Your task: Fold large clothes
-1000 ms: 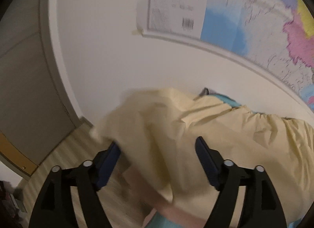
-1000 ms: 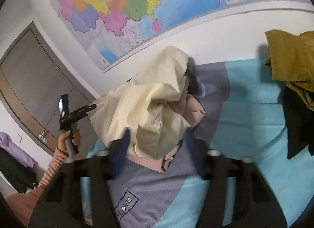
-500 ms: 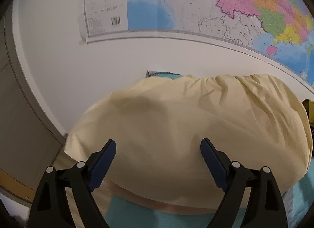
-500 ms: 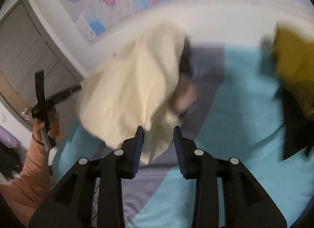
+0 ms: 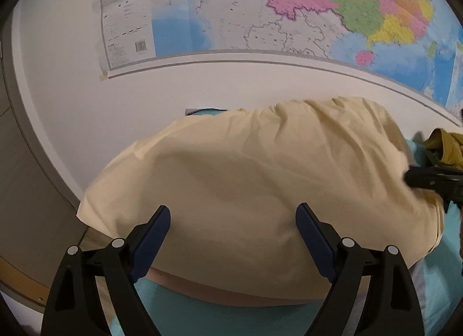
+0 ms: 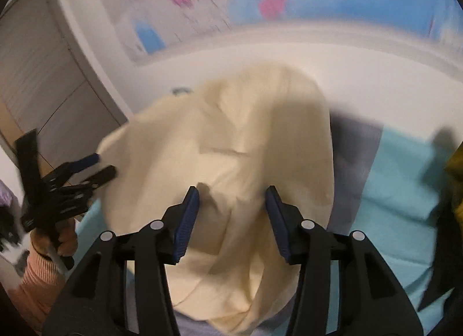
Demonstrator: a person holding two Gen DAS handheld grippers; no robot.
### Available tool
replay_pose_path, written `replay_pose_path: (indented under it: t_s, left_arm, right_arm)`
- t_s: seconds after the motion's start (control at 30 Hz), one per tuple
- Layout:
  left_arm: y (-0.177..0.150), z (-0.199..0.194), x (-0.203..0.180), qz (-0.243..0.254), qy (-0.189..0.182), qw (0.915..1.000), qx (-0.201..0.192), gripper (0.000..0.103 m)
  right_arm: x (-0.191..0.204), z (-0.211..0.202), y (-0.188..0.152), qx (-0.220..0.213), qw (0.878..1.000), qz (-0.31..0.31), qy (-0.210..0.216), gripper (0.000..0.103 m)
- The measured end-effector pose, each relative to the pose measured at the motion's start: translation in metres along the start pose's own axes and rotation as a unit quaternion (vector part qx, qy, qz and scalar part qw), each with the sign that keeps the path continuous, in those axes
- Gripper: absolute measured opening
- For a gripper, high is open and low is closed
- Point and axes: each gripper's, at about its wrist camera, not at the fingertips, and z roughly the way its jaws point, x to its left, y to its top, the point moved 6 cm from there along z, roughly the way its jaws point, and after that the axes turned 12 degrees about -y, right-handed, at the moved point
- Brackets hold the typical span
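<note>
Pale yellow garment: crumpled mound, long axis lower left to upper right.
Left gripper: spread, empty.
Right gripper: spread, empty.

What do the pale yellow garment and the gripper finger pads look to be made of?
The pale yellow garment looks like a thin woven fabric, perhaps cotton, with a matte finish: it shows fine creases and soft folds and no sheen. The finger pads of the left gripper look like dark blue rubber or soft plastic with a ribbed face, set on matte black plastic arms. The exact materials cannot be told.
</note>
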Motion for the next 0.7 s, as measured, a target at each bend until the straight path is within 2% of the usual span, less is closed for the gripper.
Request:
replay_pose_path:
  t_s: [0.07, 0.17, 0.3, 0.4, 0.5, 0.53, 0.6, 0.7]
  left_arm:
    - [-0.003, 0.0, -0.001, 0.004, 0.002, 1.0, -0.001, 0.088]
    - [-0.005, 0.002, -0.001, 0.007, 0.004, 1.0, 0.0, 0.089]
    - [-0.006, 0.0, 0.001, -0.004, 0.0, 1.0, 0.001, 0.089]
    - [-0.01, -0.007, -0.005, -0.006, -0.017, 0.9998, -0.003, 0.089]
    - [-0.019, -0.007, -0.019, -0.001, -0.047, 0.9989, 0.001, 0.09]
    - [-0.022, -0.004, -0.021, -0.001, -0.045, 0.999, 0.001, 0.092]
    - [-0.027, 0.001, -0.024, 0.001, -0.037, 0.9993, 0.0, 0.094]
    - [-0.032, 0.004, -0.023, -0.011, -0.032, 0.9994, -0.001, 0.096]
  right_arm:
    - [-0.007, 0.011, -0.005, 0.019, 1.0, 0.018, 0.012, 0.052]
    - [-0.005, 0.005, -0.006, 0.008, 1.0, 0.003, -0.001, 0.052]
    - [0.005, -0.03, -0.006, -0.042, 0.999, -0.024, -0.008, 0.054]
    - [0.029, -0.059, -0.017, -0.087, 0.994, -0.072, 0.003, 0.054]
    - [0.045, -0.05, -0.032, -0.072, 0.991, -0.113, 0.001, 0.054]
    - [0.046, -0.039, -0.039, -0.062, 0.99, -0.125, -0.02, 0.054]
    - [0.047, -0.02, -0.044, -0.04, 0.99, -0.13, -0.031, 0.055]
    - [0.047, -0.017, -0.042, -0.045, 0.992, -0.117, -0.032, 0.057]
